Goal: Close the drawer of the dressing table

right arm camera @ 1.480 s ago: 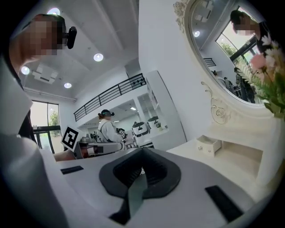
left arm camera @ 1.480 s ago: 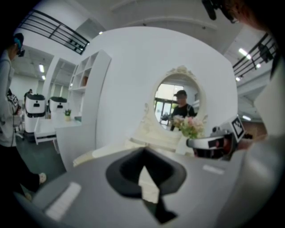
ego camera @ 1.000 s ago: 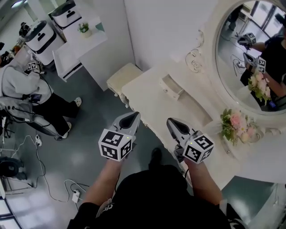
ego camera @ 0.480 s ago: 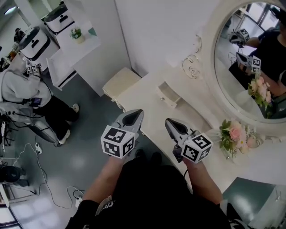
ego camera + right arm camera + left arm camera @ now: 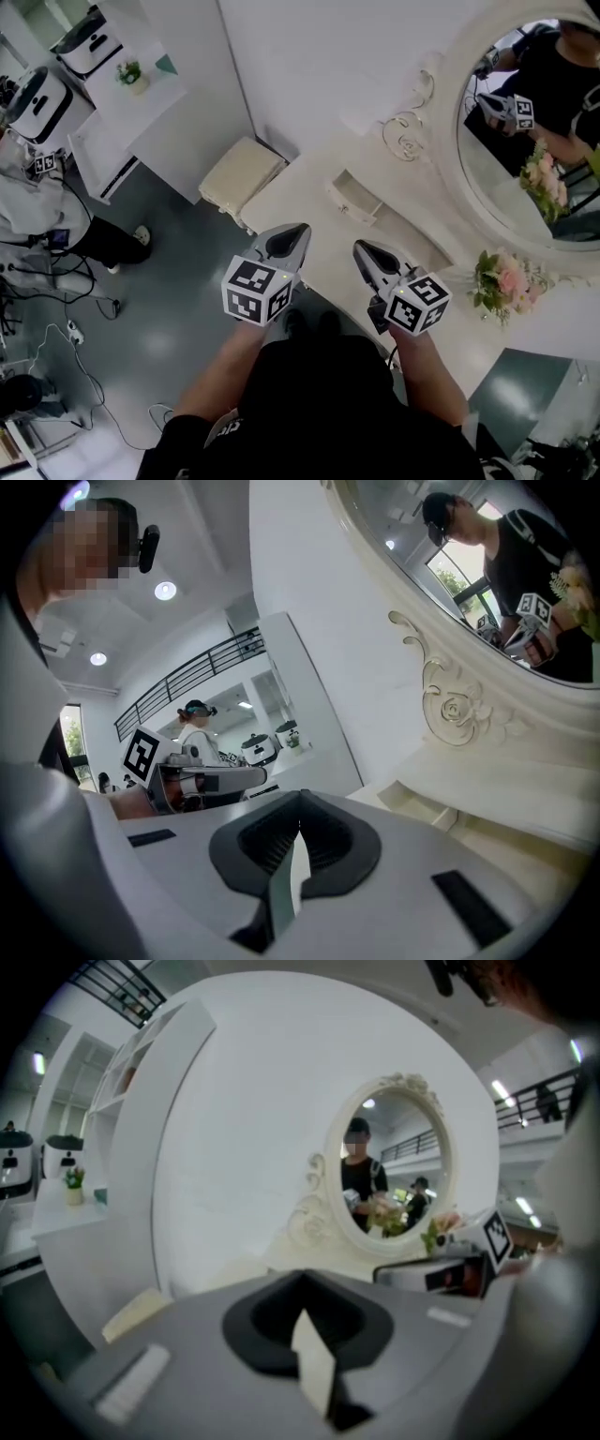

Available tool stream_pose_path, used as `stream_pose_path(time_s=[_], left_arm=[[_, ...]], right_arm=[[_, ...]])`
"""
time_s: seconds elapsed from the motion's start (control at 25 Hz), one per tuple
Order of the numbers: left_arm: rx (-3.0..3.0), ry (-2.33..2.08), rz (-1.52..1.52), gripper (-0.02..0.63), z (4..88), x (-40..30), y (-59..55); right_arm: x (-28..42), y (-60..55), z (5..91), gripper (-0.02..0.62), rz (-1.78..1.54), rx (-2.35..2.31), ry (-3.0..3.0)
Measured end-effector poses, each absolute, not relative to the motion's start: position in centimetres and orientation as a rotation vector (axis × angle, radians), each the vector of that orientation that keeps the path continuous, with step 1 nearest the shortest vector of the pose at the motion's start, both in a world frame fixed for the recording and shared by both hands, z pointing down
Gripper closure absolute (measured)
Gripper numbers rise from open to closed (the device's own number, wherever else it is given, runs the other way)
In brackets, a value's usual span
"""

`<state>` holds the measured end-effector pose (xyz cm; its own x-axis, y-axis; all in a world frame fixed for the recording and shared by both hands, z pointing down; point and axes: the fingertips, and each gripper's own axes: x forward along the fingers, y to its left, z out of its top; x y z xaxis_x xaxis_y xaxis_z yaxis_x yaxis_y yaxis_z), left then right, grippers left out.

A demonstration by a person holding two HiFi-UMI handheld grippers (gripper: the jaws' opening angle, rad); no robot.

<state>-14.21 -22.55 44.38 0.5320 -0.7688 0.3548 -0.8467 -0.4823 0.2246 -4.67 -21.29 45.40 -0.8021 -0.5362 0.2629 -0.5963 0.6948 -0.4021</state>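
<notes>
The cream dressing table (image 5: pixel 309 202) runs diagonally through the head view, with a small drawer (image 5: pixel 354 199) standing out from its raised back part. My left gripper (image 5: pixel 294 230) hovers over the table's front edge, shut and empty, just short of the drawer. My right gripper (image 5: pixel 359 247) is beside it over the tabletop, jaws together with nothing between them. In the left gripper view the closed left gripper (image 5: pixel 302 1288) points at the oval mirror (image 5: pixel 394 1162). In the right gripper view the right gripper (image 5: pixel 300 803) points along the table, and the drawer (image 5: pixel 441 810) lies ahead to the right.
A cushioned stool (image 5: pixel 239 173) stands at the table's left end. Pink flowers (image 5: pixel 506 279) sit on the right of the tabletop under the oval mirror (image 5: pixel 525 122). A white shelf unit (image 5: pixel 141 103), a seated person (image 5: pixel 37 211) and floor cables (image 5: pixel 66 333) are at the left.
Both grippers have moved forward over the table edge, nearer the small drawer. The view has shifted with them. Both pairs of jaws stay together.
</notes>
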Motion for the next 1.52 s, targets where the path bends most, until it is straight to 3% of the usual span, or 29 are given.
stream_pose_path(time_s=[0.64,0.8,1.08,1.52], left_arm=[[2.421,-1.086,0.449,0.588,51.3,-12.0,-25.6],[2.399,-1.058,0.481,0.569,53.1,-11.0,-26.7],[2.379,-0.976,0.587,0.478,56.3,-8.8,-28.8],[2.336,-0.917,0.692,0.464,60.2,-7.0,-31.7]], right_arm=[[-4.0,-22.6,49.4,0.6,0.773,1.121,-2.636],[-2.9,-23.2,50.6,0.6,0.809,1.132,-2.625],[-2.5,-24.4,52.1,0.6,0.874,1.12,-2.616],[-2.5,-25.2,51.9,0.6,0.867,1.109,-2.619]])
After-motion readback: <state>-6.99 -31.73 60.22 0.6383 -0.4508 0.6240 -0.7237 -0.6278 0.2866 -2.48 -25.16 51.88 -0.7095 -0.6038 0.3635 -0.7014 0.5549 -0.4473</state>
